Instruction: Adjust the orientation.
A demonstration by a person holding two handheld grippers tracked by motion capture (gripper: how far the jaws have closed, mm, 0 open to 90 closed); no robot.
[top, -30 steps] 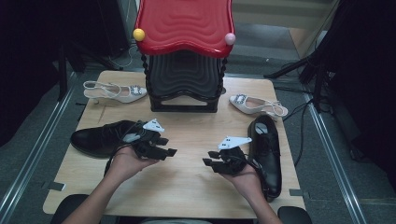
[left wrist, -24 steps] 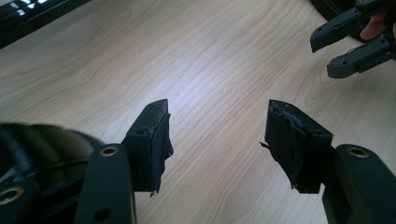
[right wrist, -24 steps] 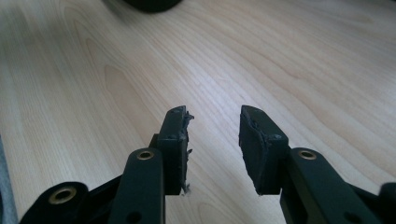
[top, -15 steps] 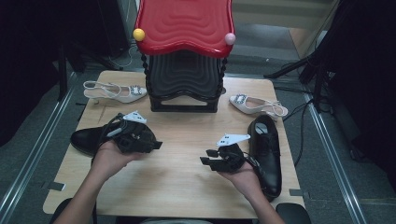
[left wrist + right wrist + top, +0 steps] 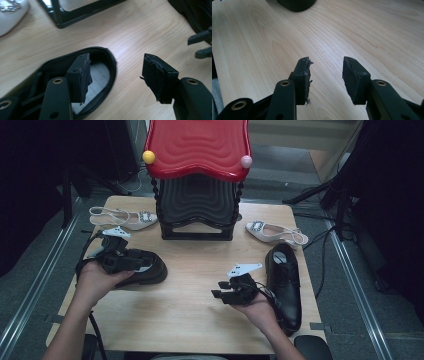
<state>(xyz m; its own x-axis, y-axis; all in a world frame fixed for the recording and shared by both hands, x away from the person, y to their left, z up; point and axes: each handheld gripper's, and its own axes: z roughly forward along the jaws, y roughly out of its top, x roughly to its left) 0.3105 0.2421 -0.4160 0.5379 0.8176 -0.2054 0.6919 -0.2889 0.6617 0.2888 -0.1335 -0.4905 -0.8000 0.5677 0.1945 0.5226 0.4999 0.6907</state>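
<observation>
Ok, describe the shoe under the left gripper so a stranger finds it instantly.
Start at the red-topped shoe rack at the table's far edge. Left of it and nearer the person lies a black dress shoe, with the left gripper open over its heel; the neighbouring left shoe is a pale slingback.

Shoes and rack, counted

Two black shoes point(image 5: 145, 267) point(image 5: 286, 280); two white slingback shoes point(image 5: 122, 217) point(image 5: 272, 232); one shoe rack point(image 5: 197, 180); two grippers point(image 5: 117, 257) point(image 5: 235, 287).

The left gripper point(image 5: 131, 262) is swinging toward the tabletop's left edge, settling with spread jaws over the heel opening of the glossy black leather dress shoe point(image 5: 145, 272).
</observation>
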